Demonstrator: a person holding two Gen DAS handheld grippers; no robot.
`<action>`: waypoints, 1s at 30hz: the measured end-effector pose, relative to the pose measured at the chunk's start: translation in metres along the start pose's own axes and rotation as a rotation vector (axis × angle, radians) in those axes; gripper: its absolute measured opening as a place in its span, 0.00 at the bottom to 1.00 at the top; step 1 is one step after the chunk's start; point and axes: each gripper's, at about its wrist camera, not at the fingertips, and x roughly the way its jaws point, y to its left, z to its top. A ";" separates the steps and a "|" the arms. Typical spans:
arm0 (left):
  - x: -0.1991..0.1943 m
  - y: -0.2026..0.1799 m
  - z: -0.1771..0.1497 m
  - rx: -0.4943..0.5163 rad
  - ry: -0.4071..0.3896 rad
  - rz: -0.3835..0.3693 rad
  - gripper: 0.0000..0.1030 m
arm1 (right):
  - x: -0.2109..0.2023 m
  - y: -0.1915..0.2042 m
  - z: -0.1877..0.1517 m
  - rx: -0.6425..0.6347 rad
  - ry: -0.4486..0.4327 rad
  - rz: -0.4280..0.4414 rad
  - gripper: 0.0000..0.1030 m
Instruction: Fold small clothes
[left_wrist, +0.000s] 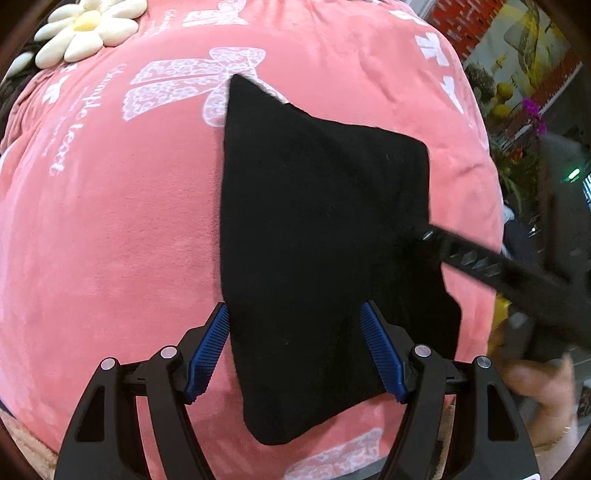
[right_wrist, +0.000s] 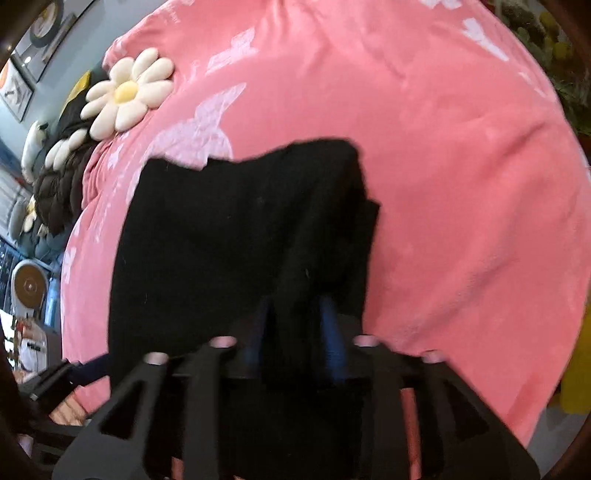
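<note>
A small black garment (left_wrist: 325, 236) lies on a pink blanket (left_wrist: 110, 240) with white bow prints. My left gripper (left_wrist: 299, 354) is open, its blue pads (left_wrist: 208, 343) standing on either side of the garment's near end. My right gripper (right_wrist: 299, 325) is shut on the garment (right_wrist: 229, 229) at its edge and bunches up a fold there. That gripper also reaches in from the right in the left wrist view (left_wrist: 428, 232), with the hand that holds it. The right wrist view is blurred.
A white daisy-shaped cushion (left_wrist: 88, 29) lies at the blanket's far left edge, also in the right wrist view (right_wrist: 127, 92). A dark quilted jacket (right_wrist: 62, 181) lies beside it. Plants and flowers (left_wrist: 517, 103) stand beyond the blanket's right edge.
</note>
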 end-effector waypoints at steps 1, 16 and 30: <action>0.001 0.000 0.000 0.003 0.004 0.008 0.68 | -0.007 -0.003 0.000 0.016 -0.022 0.002 0.55; 0.044 0.006 0.013 -0.061 0.086 -0.030 0.85 | 0.032 -0.035 -0.026 0.255 0.122 0.159 0.67; -0.039 0.017 0.040 0.013 -0.038 -0.100 0.17 | -0.037 0.066 0.013 0.056 -0.028 0.194 0.19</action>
